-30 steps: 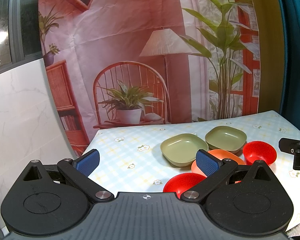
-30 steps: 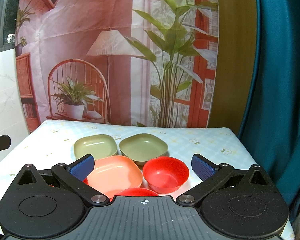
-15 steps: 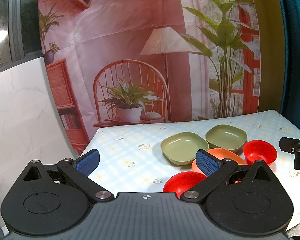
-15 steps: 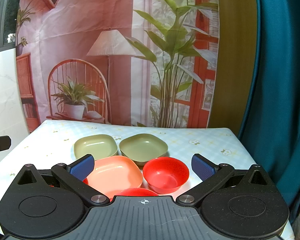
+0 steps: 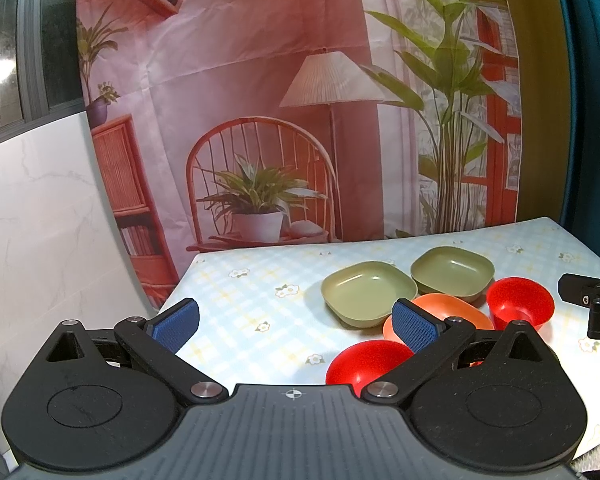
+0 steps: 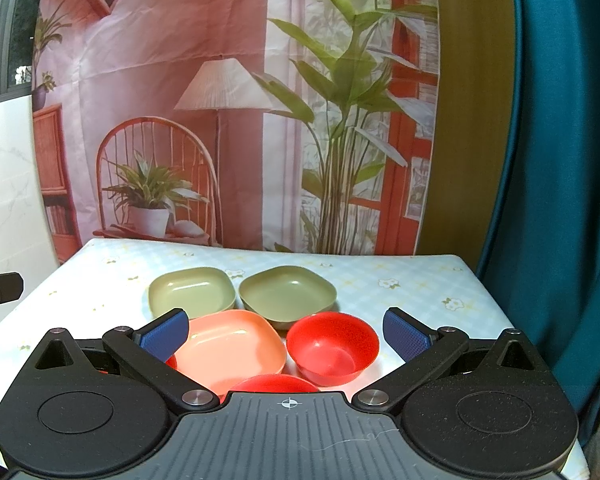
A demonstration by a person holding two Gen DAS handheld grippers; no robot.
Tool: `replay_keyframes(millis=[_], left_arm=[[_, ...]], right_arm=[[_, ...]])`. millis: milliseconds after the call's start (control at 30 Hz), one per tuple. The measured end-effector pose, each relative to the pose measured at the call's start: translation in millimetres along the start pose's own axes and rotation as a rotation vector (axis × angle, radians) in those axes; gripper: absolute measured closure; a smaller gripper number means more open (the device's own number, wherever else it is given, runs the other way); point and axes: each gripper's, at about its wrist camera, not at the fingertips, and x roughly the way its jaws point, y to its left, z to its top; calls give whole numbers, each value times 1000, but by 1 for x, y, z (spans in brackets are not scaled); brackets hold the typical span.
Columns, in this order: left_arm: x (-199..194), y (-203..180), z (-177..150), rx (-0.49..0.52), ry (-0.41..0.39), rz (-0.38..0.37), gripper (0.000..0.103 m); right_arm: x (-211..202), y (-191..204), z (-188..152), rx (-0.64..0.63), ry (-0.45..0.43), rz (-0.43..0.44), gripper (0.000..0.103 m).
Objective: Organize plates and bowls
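Blue-padded left claw (image 5: 295,322), right claw (image 6: 285,334) wide open, empty.

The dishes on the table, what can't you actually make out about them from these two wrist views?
- Right wrist view: the nearest red round bowl shows only a rim sliver; the right gripper body covers the rest.
- Right wrist view: a red patch beside the salmon square plate is too hidden by the left finger to identify.
- Left wrist view: the salmon plate is mostly behind the left gripper finger.

Bare tablecloth (image 5: 252,304) left of dishes (image 5: 368,298)
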Motion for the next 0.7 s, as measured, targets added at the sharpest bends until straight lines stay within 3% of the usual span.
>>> replay_keyframes(millis=[700], left_arm=[[5,-2,3,7,13,-8,0]], right_arm=[[4,-1,1,5,0,7,0]])
